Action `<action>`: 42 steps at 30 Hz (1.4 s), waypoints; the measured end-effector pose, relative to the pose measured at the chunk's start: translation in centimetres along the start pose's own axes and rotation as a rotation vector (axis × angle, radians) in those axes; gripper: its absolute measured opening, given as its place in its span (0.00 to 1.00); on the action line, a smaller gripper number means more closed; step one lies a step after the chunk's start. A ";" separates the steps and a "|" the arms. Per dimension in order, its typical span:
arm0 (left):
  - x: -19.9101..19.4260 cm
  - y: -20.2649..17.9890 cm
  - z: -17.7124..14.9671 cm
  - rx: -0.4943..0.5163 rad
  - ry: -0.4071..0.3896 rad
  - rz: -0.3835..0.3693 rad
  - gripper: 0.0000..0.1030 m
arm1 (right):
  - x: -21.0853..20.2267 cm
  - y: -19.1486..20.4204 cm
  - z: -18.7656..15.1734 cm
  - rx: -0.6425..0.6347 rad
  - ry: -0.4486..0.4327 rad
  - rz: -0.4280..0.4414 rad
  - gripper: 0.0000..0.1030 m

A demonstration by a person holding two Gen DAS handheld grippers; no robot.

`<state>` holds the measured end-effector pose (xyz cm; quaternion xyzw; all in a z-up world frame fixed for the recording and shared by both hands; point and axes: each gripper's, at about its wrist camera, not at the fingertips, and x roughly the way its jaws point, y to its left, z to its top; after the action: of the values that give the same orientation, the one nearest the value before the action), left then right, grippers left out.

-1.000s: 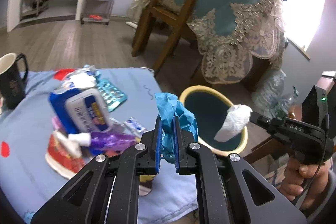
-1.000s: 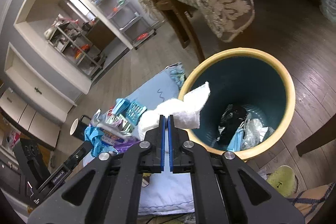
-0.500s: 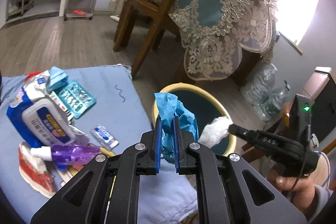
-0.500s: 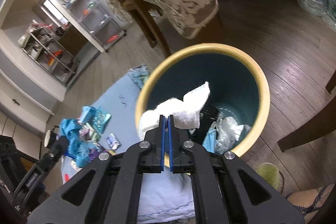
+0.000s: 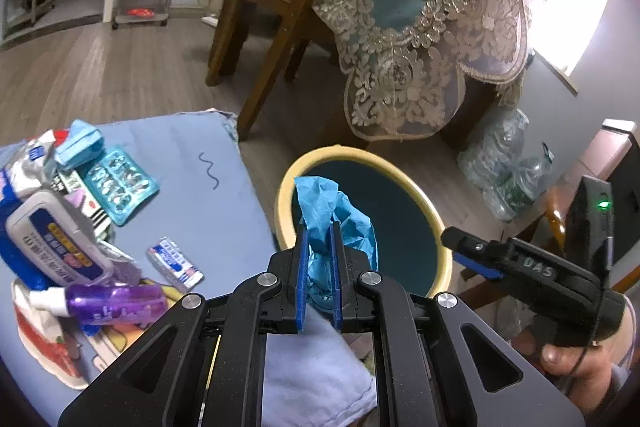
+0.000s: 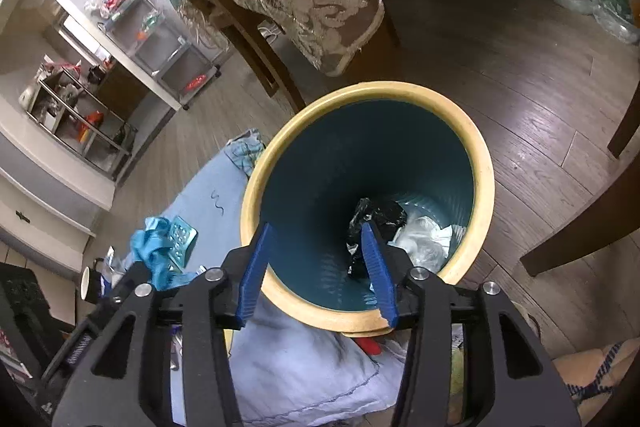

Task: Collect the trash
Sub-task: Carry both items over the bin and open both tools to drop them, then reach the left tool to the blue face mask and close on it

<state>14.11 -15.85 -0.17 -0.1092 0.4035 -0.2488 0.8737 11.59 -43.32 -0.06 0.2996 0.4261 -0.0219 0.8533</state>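
Observation:
My left gripper is shut on a crumpled blue paper and holds it at the near rim of the yellow-rimmed teal trash bin. My right gripper is open and empty, right over the bin. In the bin lie a white tissue and a black bag. The right gripper also shows in the left wrist view, at the bin's right rim. The blue paper shows in the right wrist view too.
The low table with a blue cloth carries a wipes pack, a purple bottle, a blister pack and a small packet. A wooden chair and a lace-covered table stand behind the bin. Plastic bottles lie at the right.
My right gripper has opened and let go of the white tissue, which now lies in the bin. My left gripper has carried the blue paper right, to the bin's rim.

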 end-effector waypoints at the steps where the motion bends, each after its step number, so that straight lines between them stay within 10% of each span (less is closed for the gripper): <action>1: 0.5 -0.3 0.2 0.005 0.008 -0.003 0.10 | -0.2 0.0 0.1 0.006 -0.007 0.005 0.47; 13: 7.5 -4.0 1.1 0.084 0.118 -0.015 0.11 | -2.3 -1.1 1.4 0.105 -0.095 0.037 0.51; 18: 8.5 -4.1 0.6 0.075 0.134 -0.017 0.40 | -2.2 -1.2 1.4 0.120 -0.091 0.049 0.52; 30: 3.0 -1.9 -0.3 0.073 0.044 0.032 0.64 | -1.5 -0.4 0.9 0.085 -0.066 0.055 0.62; 42: -6.2 4.4 0.9 0.029 -0.076 0.137 0.67 | -0.5 1.6 -0.3 -0.007 -0.024 0.058 0.67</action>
<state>12.88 -8.81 2.71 -0.0780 0.3728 -0.1898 0.9049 11.46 -41.98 0.94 0.3089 0.4069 0.0008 0.8597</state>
